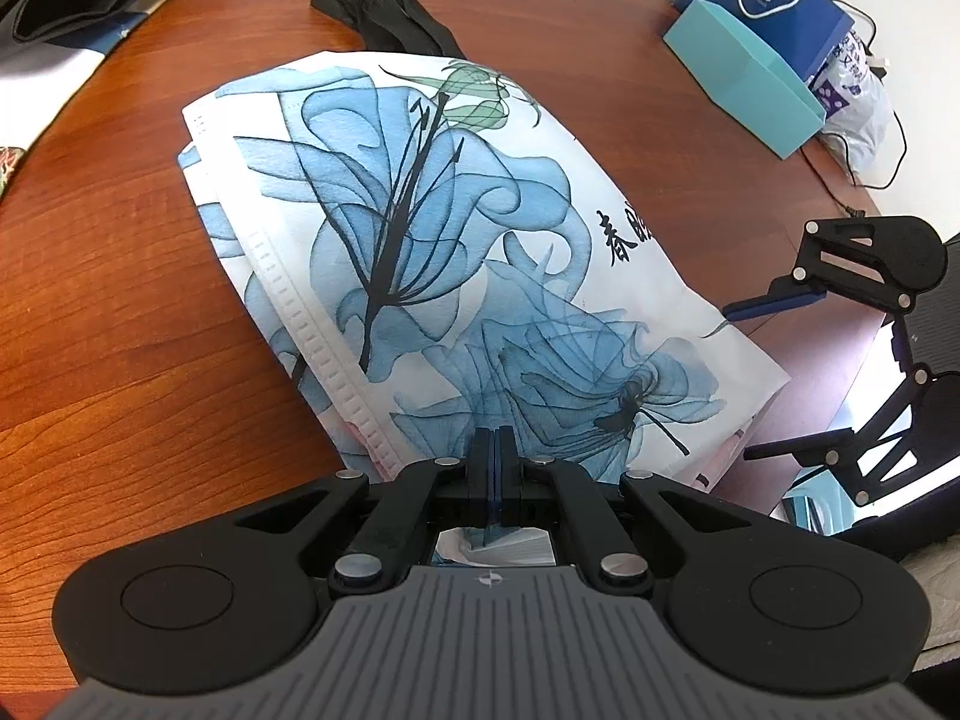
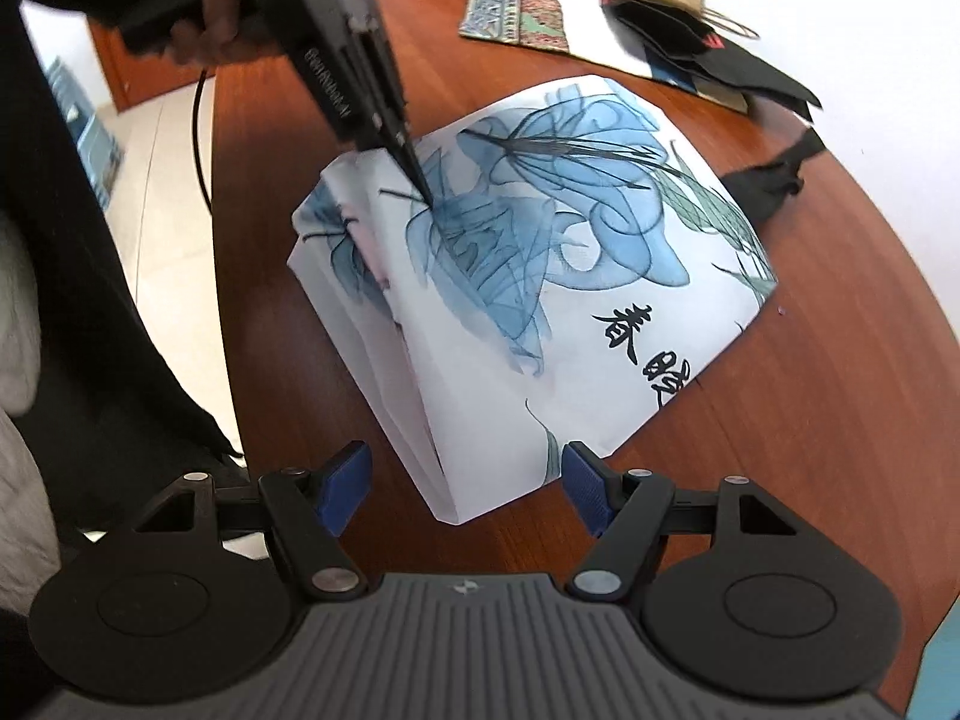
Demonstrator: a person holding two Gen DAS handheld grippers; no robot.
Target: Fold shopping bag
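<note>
Left tongs (image 1: 493, 450) pinch the bag's (image 1: 432, 228) near edge; right tongs (image 2: 465, 489) gape beside its corner.

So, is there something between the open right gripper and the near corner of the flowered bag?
Nothing visible. The right gripper is open just before the shopping bag, with only bare table between. The left gripper is shut on the bag's far side.

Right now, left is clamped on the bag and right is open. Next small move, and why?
Probably ease the right gripper forward and close on the shopping bag's near corner. Its jaws stand open just short of that corner, while the left gripper is already shut on the other end, so the folded bag is held on one side only.
</note>
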